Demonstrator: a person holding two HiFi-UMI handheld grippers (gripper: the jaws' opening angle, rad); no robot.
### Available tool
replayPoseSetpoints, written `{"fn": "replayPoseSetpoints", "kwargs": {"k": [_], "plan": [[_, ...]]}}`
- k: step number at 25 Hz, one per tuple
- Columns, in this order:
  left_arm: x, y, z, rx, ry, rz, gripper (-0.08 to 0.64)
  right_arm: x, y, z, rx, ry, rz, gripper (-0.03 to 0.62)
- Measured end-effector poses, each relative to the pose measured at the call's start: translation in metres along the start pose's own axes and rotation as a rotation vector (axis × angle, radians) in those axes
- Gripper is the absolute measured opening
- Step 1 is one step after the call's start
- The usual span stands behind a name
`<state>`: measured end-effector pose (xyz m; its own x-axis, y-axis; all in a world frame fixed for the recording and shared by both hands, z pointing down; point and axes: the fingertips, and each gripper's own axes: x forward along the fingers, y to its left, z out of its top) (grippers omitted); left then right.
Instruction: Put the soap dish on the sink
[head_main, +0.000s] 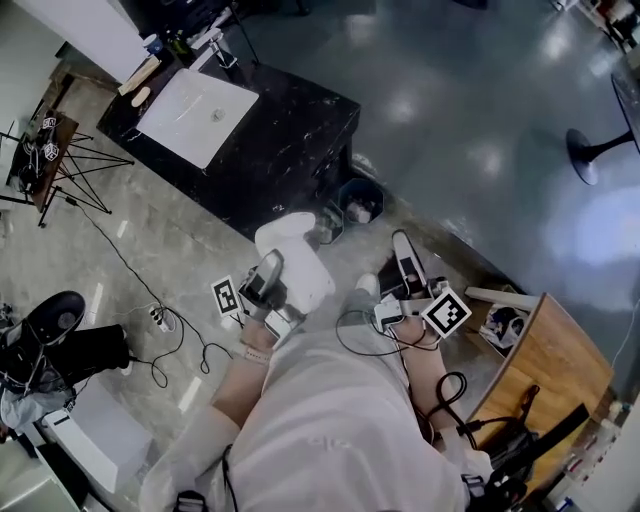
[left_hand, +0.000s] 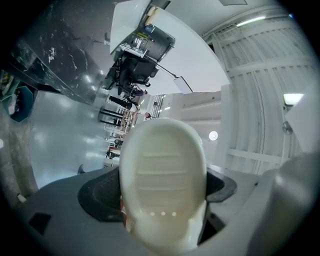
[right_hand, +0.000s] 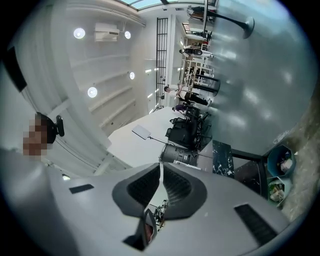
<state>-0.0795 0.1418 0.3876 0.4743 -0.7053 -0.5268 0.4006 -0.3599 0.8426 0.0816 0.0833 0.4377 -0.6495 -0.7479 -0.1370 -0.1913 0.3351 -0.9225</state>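
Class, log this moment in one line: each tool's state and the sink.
left tool: shut on soap dish | right tool: shut, empty | sink: ahead, dish not yet on it

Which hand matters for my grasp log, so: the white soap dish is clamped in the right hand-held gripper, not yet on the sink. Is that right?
Wrong side: the left gripper view shows the white soap dish clamped in the left hand-held gripper; the right hand-held gripper is shut on nothing. The dish is indeed not yet on the sink.
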Motion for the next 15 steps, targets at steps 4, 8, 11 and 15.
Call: {"fn": "replayPoseSetpoints", "kwargs": {"k": [4,8,11,15], "plan": [[0.049,0.024,0.012,0.015,-0.024,0.008,0.466,0.026,-0.013,0.047,0.003,0.026,0.025,0.035],[0.087,0.043,0.023,0.041,-0.036,0.011,0.466,0.043,-0.031,0.086,0.008,0.042,0.032,0.035],[0.107,0.050,0.030,0.077,-0.038,0.028,0.466,0.049,-0.042,0.112,0.025,0.027,0.029,0.035],[0.121,0.056,0.040,0.122,-0.044,0.083,0.466,0.059,-0.051,0.133,0.048,-0.001,0.033,0.035]]}}
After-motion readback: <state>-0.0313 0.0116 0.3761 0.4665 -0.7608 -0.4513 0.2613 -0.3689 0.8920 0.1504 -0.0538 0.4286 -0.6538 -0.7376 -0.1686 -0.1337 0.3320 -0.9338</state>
